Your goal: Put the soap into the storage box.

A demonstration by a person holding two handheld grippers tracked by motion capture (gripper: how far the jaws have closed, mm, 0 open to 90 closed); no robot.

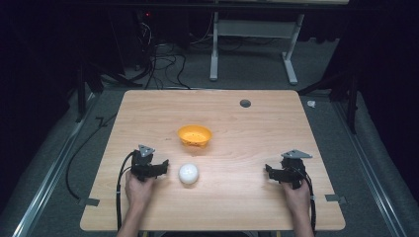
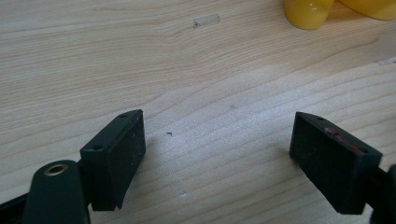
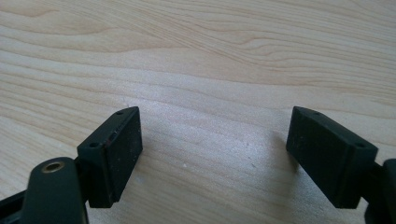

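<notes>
Ball (image 1: 188, 173) sat just right of left gripper (image 1: 163, 167), bowl (image 1: 194, 135) beyond it. Both jaws stood wide, holding nothing; right gripper (image 1: 269, 171) well apart. Best approached low, straddling the ball's middle, closing gently to prevent rolling away.

Left hand-held gripper (image 1: 163, 167) and right hand-held gripper (image 1: 269, 170): black bodies, grey three-cornered top plates, black trailing cables. Jaws are flat black blocks with screw holes; brass-ringed hole at base. Forearms bare.
</notes>
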